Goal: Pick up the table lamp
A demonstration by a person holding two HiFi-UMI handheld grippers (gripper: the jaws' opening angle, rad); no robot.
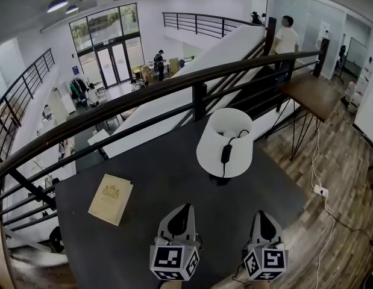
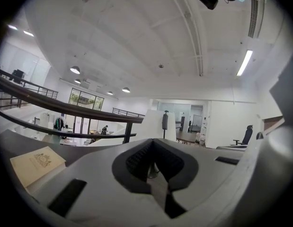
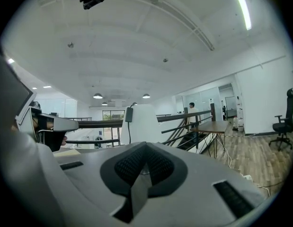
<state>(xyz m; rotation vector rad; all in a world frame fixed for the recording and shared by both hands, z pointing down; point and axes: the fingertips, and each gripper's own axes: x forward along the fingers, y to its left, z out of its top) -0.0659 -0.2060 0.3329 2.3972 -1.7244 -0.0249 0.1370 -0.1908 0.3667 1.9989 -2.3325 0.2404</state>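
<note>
**Both grippers shut, lamp standing free on the table**

Marker cubes fill the bottom of my head view. The left gripper (image 1: 186,208) and the right gripper (image 1: 262,214) sit side by side over the near edge of the table (image 1: 156,167), both pointing across it. From its own camera, the left gripper (image 2: 153,167) has its jaws pressed together with nothing between them. The right gripper (image 3: 144,167) reads the same: jaws closed tight and empty.

The lamp (image 1: 213,146) stands upright on the table's far right part, well apart from both grippers. Its shade is white and widens toward the bottom, and from above it hides most of the base. A black cord runs down the near side of the shade with a switch (image 1: 226,153) hanging on it. In the left gripper view I see the lamp (image 2: 151,126) just above the closed jaws. In the right gripper view the lamp (image 3: 139,124) sits a little left of the jaw line.

A tan booklet (image 1: 111,198) lies flat on the table's left part, and it also shows low at the left of the left gripper view (image 2: 37,163). A dark railing (image 1: 144,95) curves past the table's far edge. Beyond the table's far right corner stands a wooden desk (image 1: 313,95), and a person (image 1: 287,41) stands farther off by the stairs. To the right of the table, a white cable runs over the wood floor to a power strip (image 1: 320,190).
</note>
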